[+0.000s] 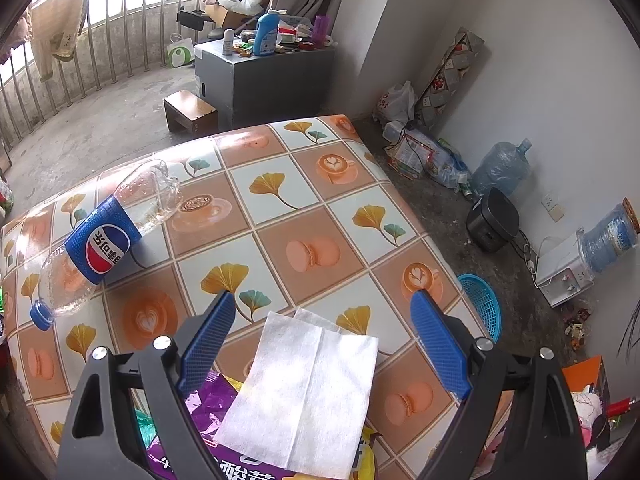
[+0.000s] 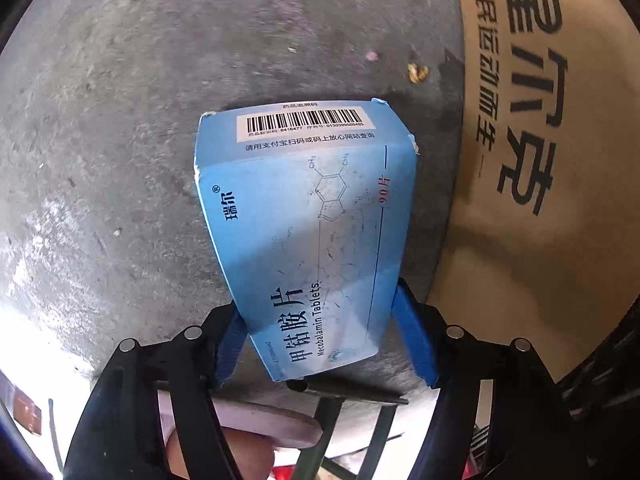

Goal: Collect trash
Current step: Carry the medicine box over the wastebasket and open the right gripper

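My right claw (image 2: 320, 336) is clamped across the near end of the blue box (image 2: 308, 216), held over the floor (image 2: 120, 120); light, crushable card, so easy pressure. Left claw (image 1: 324, 332) gapes above the tissue (image 1: 304, 392) on the surface (image 1: 320, 208).

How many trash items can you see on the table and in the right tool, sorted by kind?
Clear plastic Pepsi bottle with blue label, lying on the table: 1
White paper tissue: 1
Purple foil snack wrapper under the tissue: 1
Light-blue cardboard medicine box between the right tool's fingers: 1
Total: 4
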### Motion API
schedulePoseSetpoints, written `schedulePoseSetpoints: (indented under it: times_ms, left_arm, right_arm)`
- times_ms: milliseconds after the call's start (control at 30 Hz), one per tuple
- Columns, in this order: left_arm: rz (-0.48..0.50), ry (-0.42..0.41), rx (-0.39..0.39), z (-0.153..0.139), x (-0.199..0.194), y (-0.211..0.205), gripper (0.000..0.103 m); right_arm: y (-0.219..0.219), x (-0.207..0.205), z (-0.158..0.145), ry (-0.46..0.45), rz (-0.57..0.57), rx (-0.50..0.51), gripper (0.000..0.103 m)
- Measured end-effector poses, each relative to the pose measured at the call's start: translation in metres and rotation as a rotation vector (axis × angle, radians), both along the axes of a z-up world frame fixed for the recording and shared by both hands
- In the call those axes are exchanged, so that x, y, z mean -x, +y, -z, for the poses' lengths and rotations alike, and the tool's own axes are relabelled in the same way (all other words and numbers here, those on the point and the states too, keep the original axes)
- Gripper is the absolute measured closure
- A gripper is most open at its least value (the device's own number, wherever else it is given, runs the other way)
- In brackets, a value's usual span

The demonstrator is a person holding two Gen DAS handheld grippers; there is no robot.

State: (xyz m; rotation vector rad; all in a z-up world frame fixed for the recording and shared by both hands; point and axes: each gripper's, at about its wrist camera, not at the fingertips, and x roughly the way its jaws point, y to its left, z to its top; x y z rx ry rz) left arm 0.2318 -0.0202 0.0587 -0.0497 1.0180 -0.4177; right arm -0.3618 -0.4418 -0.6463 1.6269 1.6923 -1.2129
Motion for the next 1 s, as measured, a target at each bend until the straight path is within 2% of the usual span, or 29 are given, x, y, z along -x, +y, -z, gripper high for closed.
schedulePoseSetpoints:
  times_ms: [67, 167, 300, 400, 533, 667, 733, 800, 867, 900, 1000]
  left_arm:
    - [0.003, -0.004, 0.002, -0.001, 0.001, 0.001, 0.016]
    - [0.001, -0.017, 0.007, -0.005, 0.003, 0.003, 0.016]
    - [-0.009, -0.027, 0.024, -0.008, 0.005, 0.008, 0.016]
    - [-0.010, -0.033, 0.031, -0.010, 0.007, 0.011, 0.016]
    - [-0.019, -0.044, 0.040, -0.014, 0.011, 0.017, 0.016]
    - [-0.028, -0.069, 0.051, -0.022, 0.016, 0.024, 0.016]
    - [-0.031, -0.084, 0.061, -0.025, 0.018, 0.029, 0.016]
    - [-0.037, -0.092, 0.079, -0.029, 0.020, 0.034, 0.016]
    - [-0.047, -0.097, 0.103, -0.033, 0.024, 0.040, 0.016]
    - [-0.048, -0.101, 0.116, -0.035, 0.027, 0.044, 0.016]
    - [-0.068, -0.132, 0.122, -0.041, 0.039, 0.058, 0.016]
  right_arm:
    - [-0.004, -0.010, 0.000, -0.028, -0.063, 0.017, 0.039]
    - [-0.009, -0.043, -0.006, -0.101, -0.237, 0.067, 0.040]
    - [-0.022, -0.094, -0.036, -0.230, -0.416, 0.222, 0.040]
    - [-0.038, -0.134, -0.084, -0.323, -0.549, 0.417, 0.040]
    - [-0.042, -0.166, -0.169, -0.424, -0.692, 0.697, 0.040]
    - [-0.036, -0.175, -0.254, -0.538, -0.780, 0.924, 0.040]
    - [-0.047, -0.188, -0.278, -0.590, -0.794, 0.994, 0.039]
    - [-0.071, -0.210, -0.290, -0.635, -0.795, 1.012, 0.035]
    - [-0.091, -0.255, -0.298, -0.673, -0.820, 0.929, 0.028]
    - [-0.101, -0.262, -0.290, -0.668, -0.833, 0.887, 0.020]
    - [-0.109, -0.287, -0.315, -0.609, -0.823, 0.873, 0.020]
